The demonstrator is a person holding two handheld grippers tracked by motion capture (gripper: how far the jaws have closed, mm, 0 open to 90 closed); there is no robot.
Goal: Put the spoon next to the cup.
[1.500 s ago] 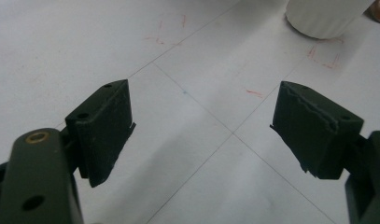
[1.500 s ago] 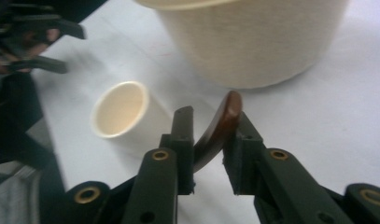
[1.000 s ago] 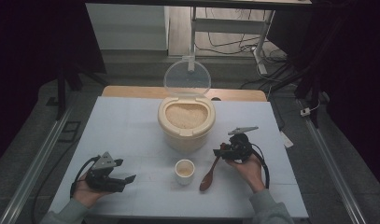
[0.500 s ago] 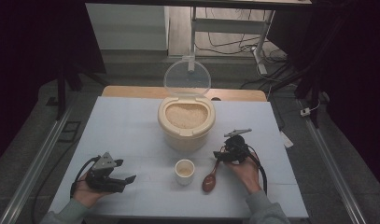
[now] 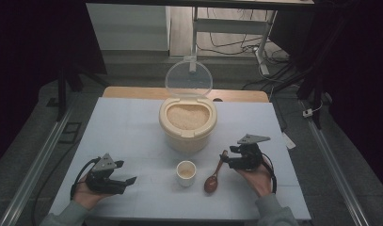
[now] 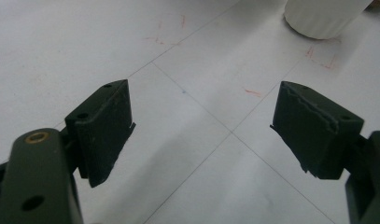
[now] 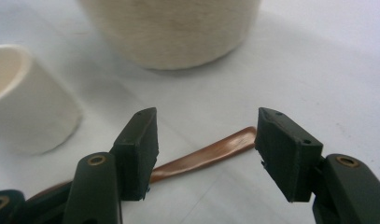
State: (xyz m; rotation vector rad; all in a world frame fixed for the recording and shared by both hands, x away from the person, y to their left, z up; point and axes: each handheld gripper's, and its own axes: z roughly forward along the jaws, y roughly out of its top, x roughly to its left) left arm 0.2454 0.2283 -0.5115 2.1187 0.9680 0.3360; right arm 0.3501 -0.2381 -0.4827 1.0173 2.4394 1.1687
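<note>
Rice container: a round cream plastic container stood at the middle of the pale blue-white table top, filled close to its rim with pale uncooked rice.
Lid: the container's clear round hinged lid stood open and upright at its far side.
Container in right gripper view: its cream ribbed wall rose beyond the jaws, resting on the table.
Cup: a small white round cup sat on the table nearer the person than the container, apart from it; its inside looked pale, and whether it held anything could not be told.
Cup in gripper views: the white cup showed at the left of the right gripper view and at the top of the left gripper view.
Spoon: a brown wooden spoon lay flat on the table just right of the cup, bowl toward the person, handle pointing toward the right gripper.
Right gripper: the black two-jaw right gripper, held in the person's right hand, had its jaws wide apart and gripped nothing; the spoon's handle lay on the table between and beneath them.
Left gripper: the black left gripper, held in the left hand at the near left of the table, had its jaws spread wide over bare table, holding nothing.
</note>
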